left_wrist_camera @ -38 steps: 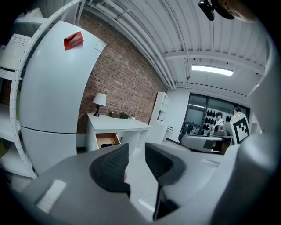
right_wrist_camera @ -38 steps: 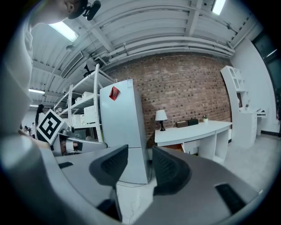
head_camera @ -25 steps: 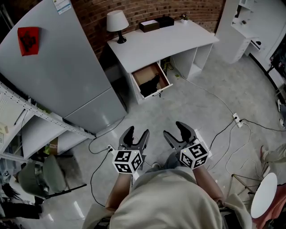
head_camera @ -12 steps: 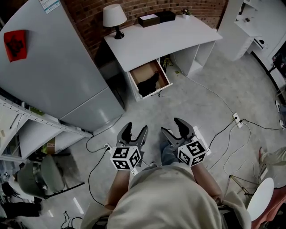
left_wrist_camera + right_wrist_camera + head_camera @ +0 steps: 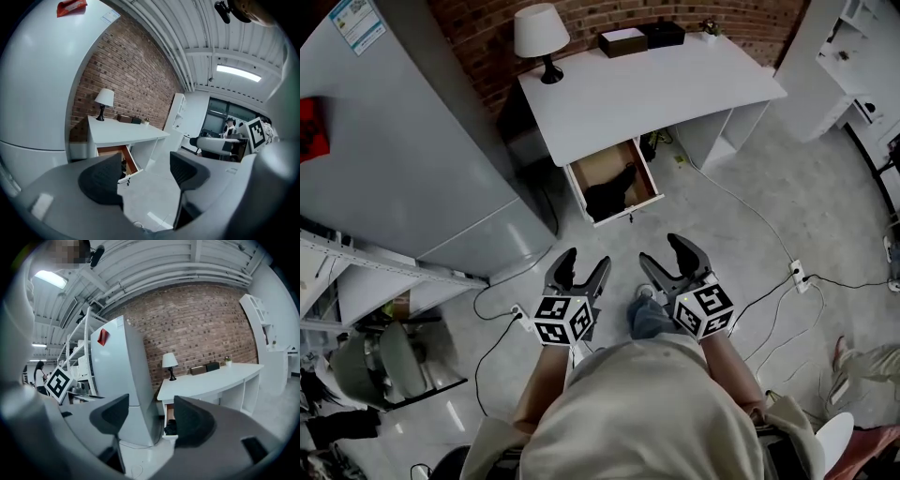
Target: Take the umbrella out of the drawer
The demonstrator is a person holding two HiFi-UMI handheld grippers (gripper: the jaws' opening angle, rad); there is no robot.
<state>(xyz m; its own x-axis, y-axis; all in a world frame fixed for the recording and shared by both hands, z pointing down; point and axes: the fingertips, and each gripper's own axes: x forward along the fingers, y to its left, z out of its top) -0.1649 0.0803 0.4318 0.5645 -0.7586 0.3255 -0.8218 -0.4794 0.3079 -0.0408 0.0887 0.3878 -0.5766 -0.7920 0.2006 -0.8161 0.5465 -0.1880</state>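
Note:
A white desk [image 5: 675, 84] stands against the brick wall with its wooden drawer [image 5: 591, 164] pulled open. A dark folded umbrella [image 5: 607, 192] lies inside the drawer, also seen as a black shape in the right gripper view [image 5: 170, 426]. My left gripper [image 5: 578, 268] and right gripper [image 5: 667, 256] hover side by side over the floor, well short of the drawer. The left jaws are opening with nothing between them. The right jaws stand apart and empty. The drawer [image 5: 123, 159] shows between the left jaws.
A tall grey fridge [image 5: 403, 159] stands left of the desk. A lamp [image 5: 539, 36] and two boxes [image 5: 623, 41] sit on the desk. Cables and a power strip [image 5: 796, 274] trail over the floor at right. Shelving [image 5: 356, 281] stands at left.
Both grippers have moved forward toward the desk, so the open drawer now lies closer. The left jaws have spread a little wider.

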